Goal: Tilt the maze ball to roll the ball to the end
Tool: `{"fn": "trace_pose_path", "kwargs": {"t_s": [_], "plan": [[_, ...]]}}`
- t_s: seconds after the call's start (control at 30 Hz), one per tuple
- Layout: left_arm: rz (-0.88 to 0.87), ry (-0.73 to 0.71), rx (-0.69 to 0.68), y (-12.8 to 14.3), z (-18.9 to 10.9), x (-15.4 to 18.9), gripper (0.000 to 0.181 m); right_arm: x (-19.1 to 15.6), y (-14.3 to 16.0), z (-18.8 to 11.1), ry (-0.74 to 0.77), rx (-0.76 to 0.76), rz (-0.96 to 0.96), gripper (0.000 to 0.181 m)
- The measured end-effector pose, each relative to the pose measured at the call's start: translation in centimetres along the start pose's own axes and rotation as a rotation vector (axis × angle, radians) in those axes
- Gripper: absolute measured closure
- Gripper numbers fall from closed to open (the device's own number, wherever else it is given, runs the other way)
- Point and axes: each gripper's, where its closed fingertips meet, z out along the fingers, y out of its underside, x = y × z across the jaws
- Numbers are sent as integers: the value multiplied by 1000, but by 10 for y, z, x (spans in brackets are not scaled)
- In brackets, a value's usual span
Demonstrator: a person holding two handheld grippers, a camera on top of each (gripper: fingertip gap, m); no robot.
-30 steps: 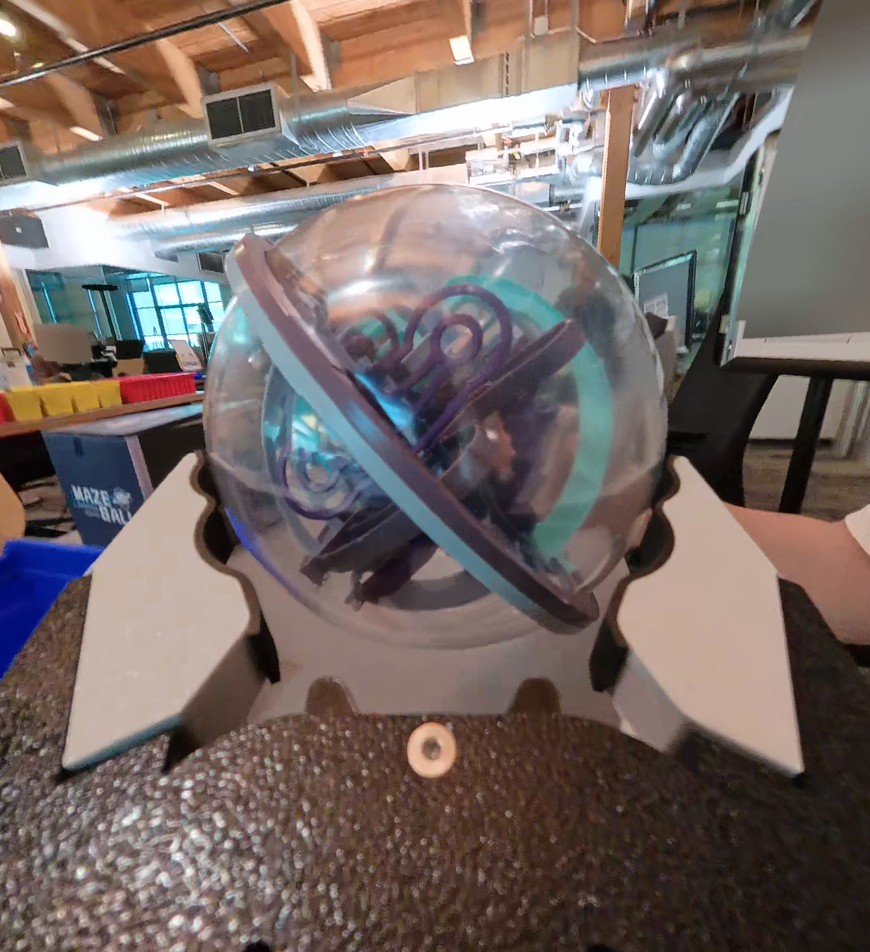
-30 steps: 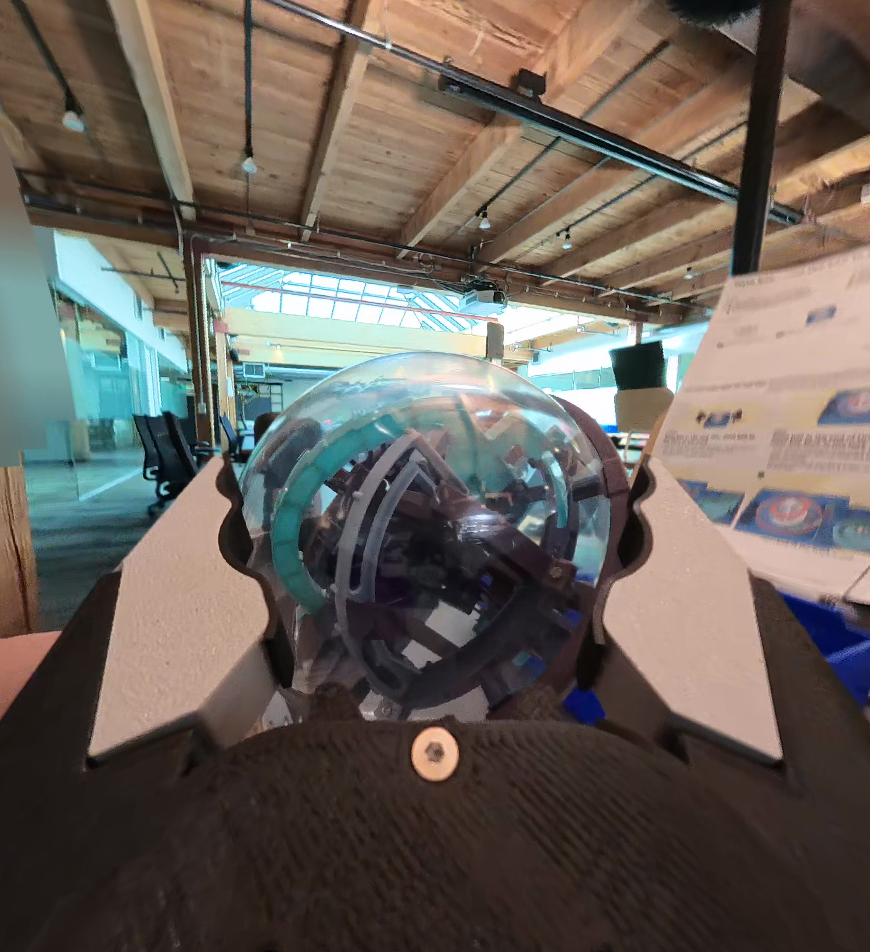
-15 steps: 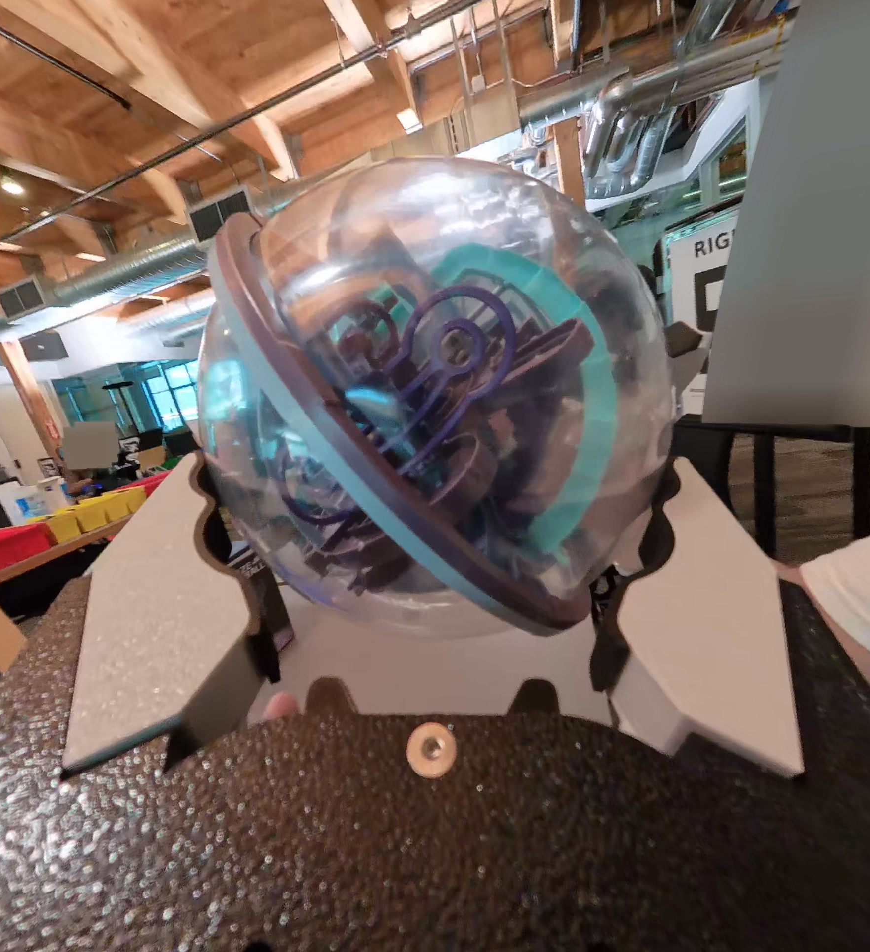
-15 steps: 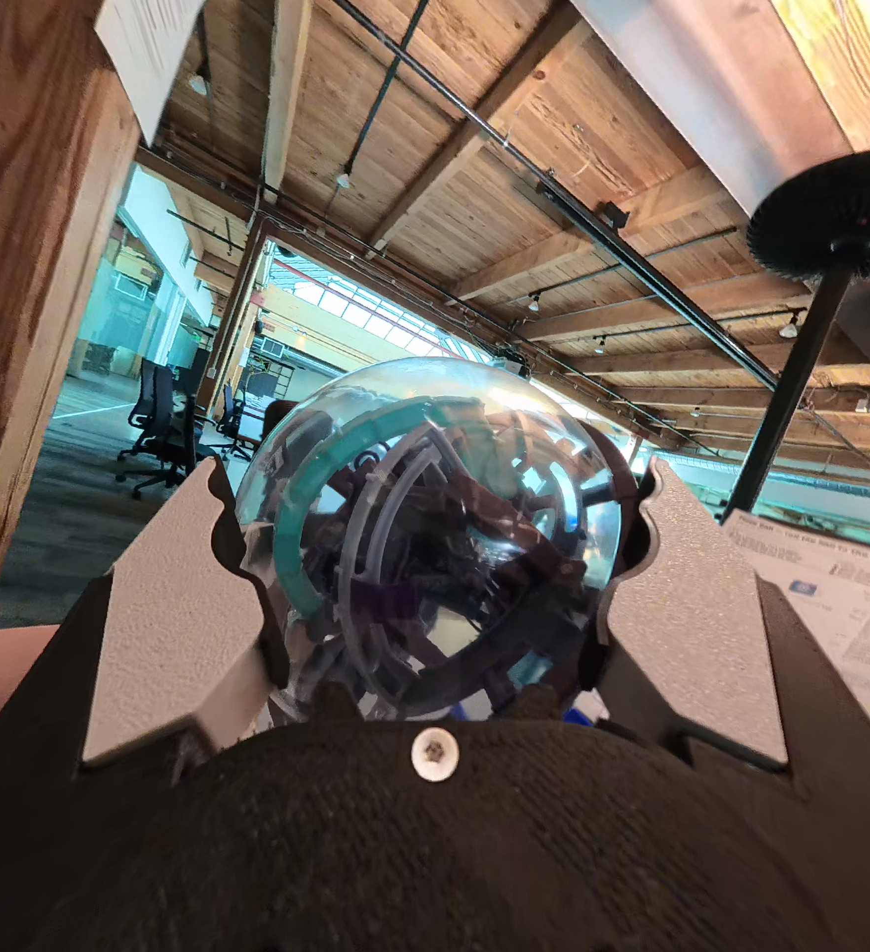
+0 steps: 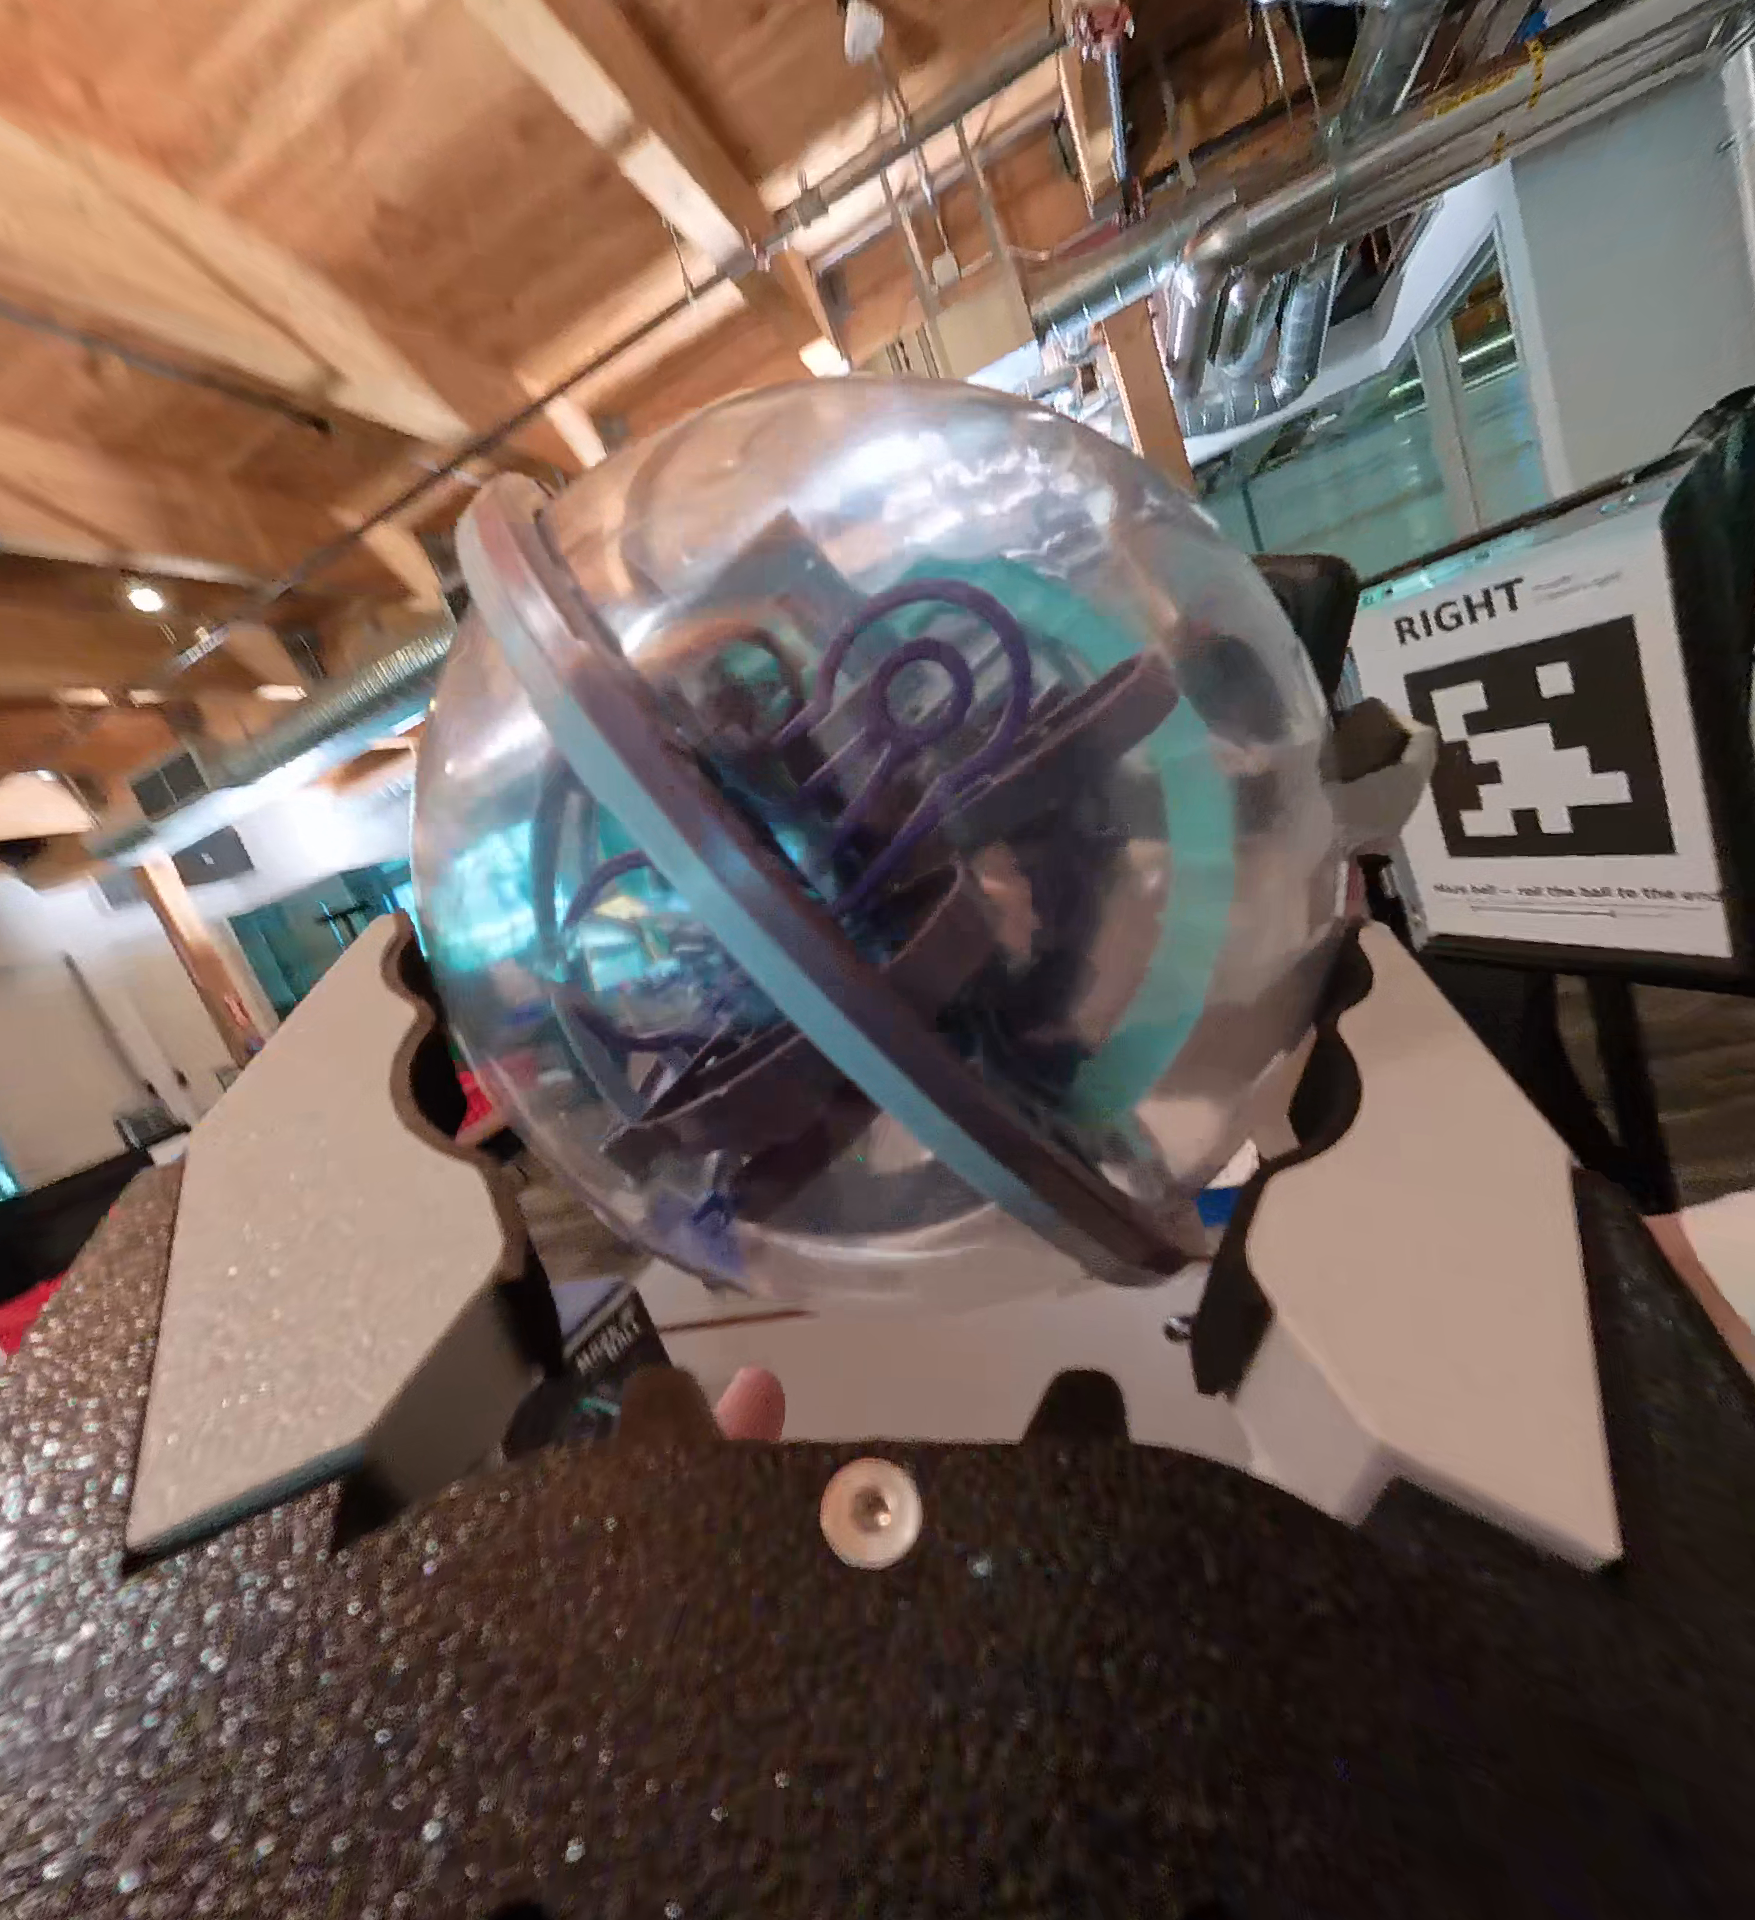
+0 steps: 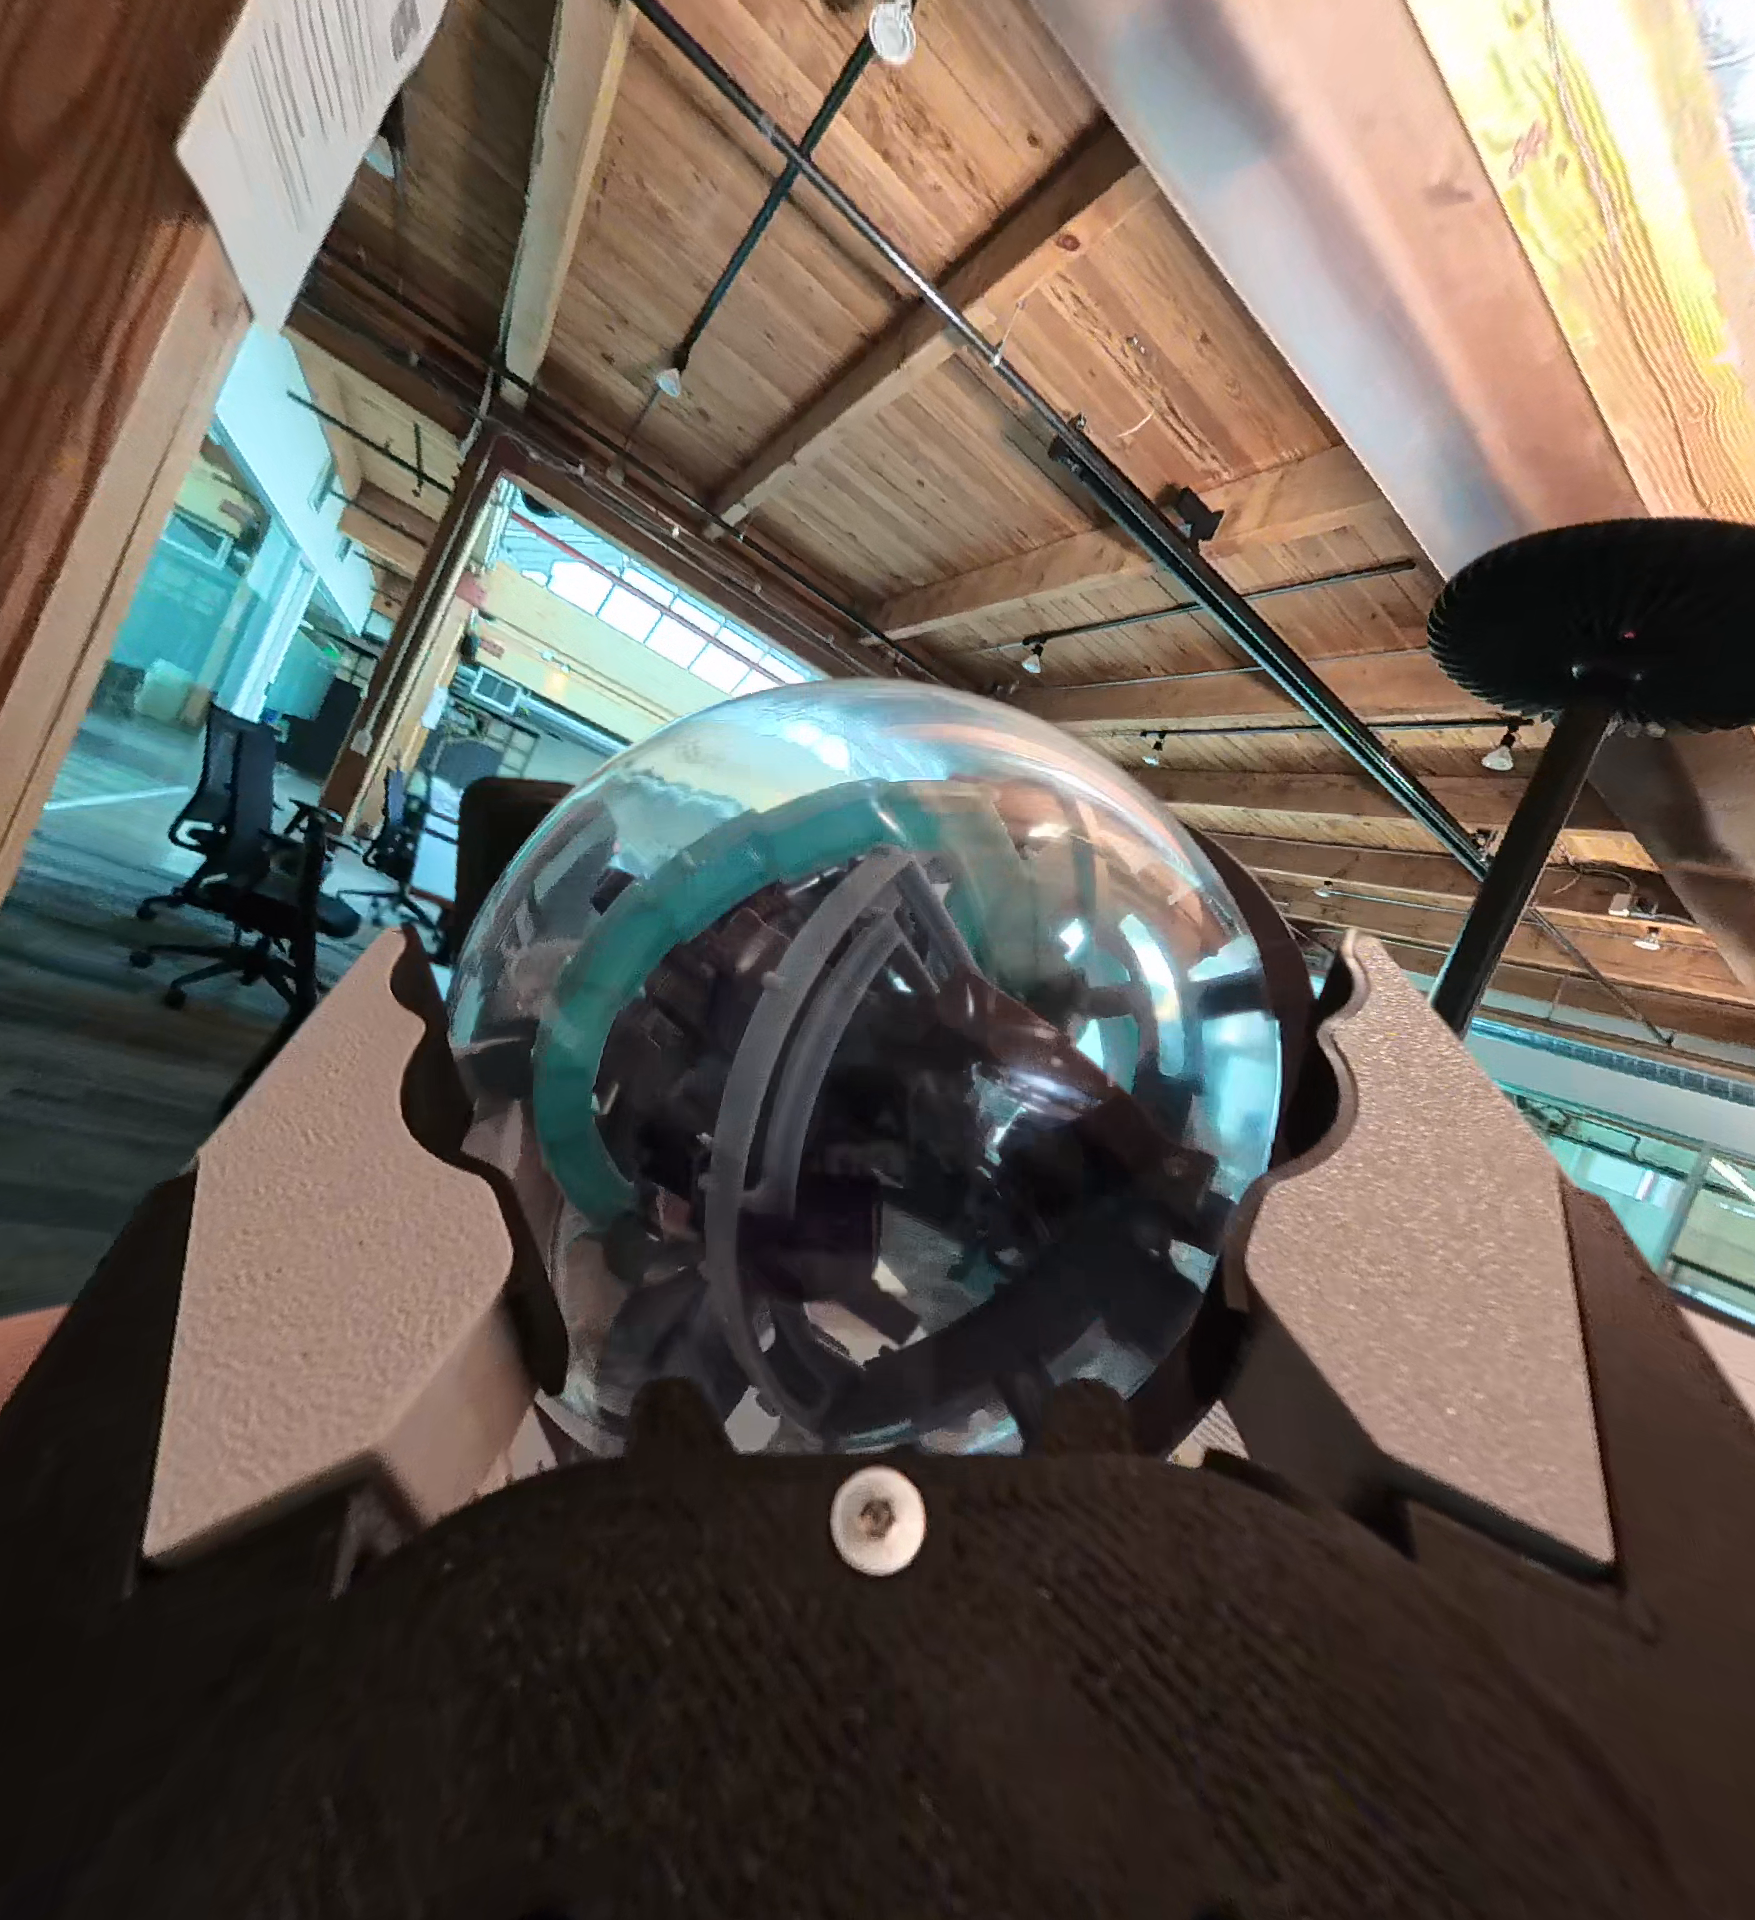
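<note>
1. Left wrist view: our left tongs [image 5: 878, 1049] are closed on the maze ball [image 5: 873, 831] at frame centre, held aloft and tilted.
2. Right tongs [image 6: 868, 1132] clamp the maze ball [image 6: 862, 1060] too.
3. We judge tilting is mid-way; the small ball inside cannot be made out.
4. Next: slow, small tilts, grip firm.
</note>
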Motion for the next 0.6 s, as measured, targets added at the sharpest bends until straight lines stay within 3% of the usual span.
{"fn": "trace_pose_path", "kwargs": {"t_s": [0.23, 0.4, 0.6], "plan": [[97, 53, 42, -54, 12, 2, 23, -1, -54, 18, -14, 80, -52, 27], [371, 93, 93, -96, 15, 21, 23, -24, -93, 24, -70, 165, -232, 24], [456, 88, 114, -136, 19, 25, 23, -30, -129, 39, -124, 231, -278, 25]]}}
